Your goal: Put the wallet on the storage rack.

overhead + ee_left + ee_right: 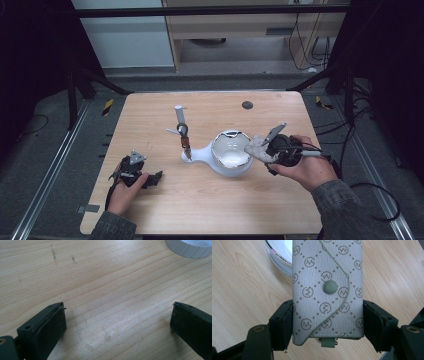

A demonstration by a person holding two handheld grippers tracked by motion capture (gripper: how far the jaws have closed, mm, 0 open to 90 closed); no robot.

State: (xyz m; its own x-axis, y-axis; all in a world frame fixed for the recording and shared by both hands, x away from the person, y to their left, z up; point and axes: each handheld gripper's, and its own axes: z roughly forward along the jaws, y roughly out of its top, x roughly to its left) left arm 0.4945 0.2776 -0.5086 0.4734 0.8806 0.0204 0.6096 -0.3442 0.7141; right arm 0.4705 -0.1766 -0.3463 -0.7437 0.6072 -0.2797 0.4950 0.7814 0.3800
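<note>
The right gripper (327, 322) clamped a grey monogram key pouch (327, 290) above the white bowl's (231, 150) right rim; lowering it centred looked wisest. The left gripper (117, 322) rested wide open, empty.

**Printed marks on the grey pouch**

The grey woven pouch (327, 290) carries a repeating monogram: a capital "M" or "W" — which of the two cannot be settled — set inside a small circle, the circles joined by dotted diagonal lines into a diamond grid. The motif covers flap and body alike in the right gripper view. No other lettering, number or sign can be read on anything else.
</note>
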